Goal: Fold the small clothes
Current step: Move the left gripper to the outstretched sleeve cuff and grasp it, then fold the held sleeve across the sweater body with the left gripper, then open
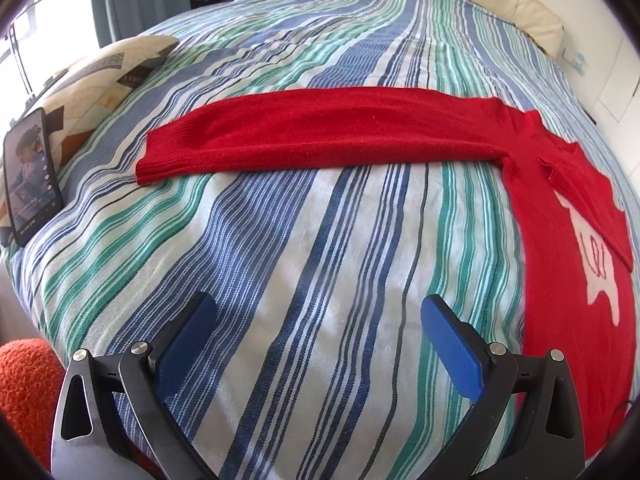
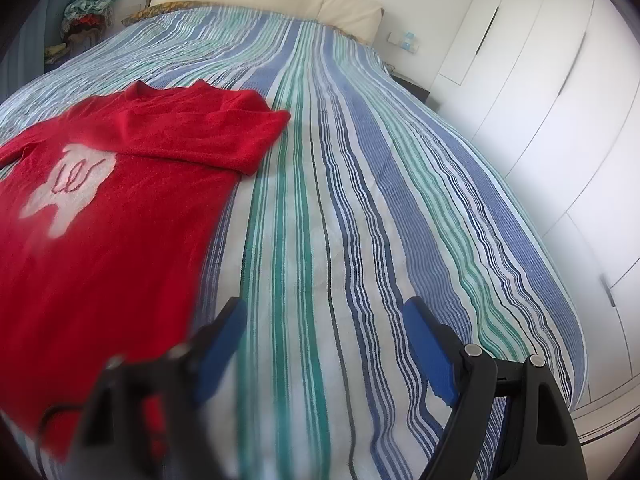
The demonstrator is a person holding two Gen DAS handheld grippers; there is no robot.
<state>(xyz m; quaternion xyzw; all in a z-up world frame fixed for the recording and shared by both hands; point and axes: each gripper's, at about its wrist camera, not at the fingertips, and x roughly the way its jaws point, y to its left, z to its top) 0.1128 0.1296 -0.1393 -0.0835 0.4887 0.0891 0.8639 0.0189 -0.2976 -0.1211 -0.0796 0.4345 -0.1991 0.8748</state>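
Note:
A red knit sweater (image 2: 120,208) with a white figure on the chest lies flat on the striped bedspread (image 2: 360,200). In the left wrist view its body (image 1: 572,272) is at the right and one long sleeve (image 1: 320,132) stretches straight out to the left. In the right wrist view the other sleeve (image 2: 208,136) is folded across the chest. My left gripper (image 1: 320,316) is open and empty above bare bedspread (image 1: 280,260), nearer than the sleeve. My right gripper (image 2: 324,316) is open and empty, just right of the sweater's side edge.
A phone (image 1: 32,172) with a lit screen leans against a patterned pillow (image 1: 104,76) at the left bed edge. An orange fuzzy thing (image 1: 24,384) is at the lower left. A cream headboard (image 2: 272,0) and white wardrobe doors (image 2: 560,100) bound the bed.

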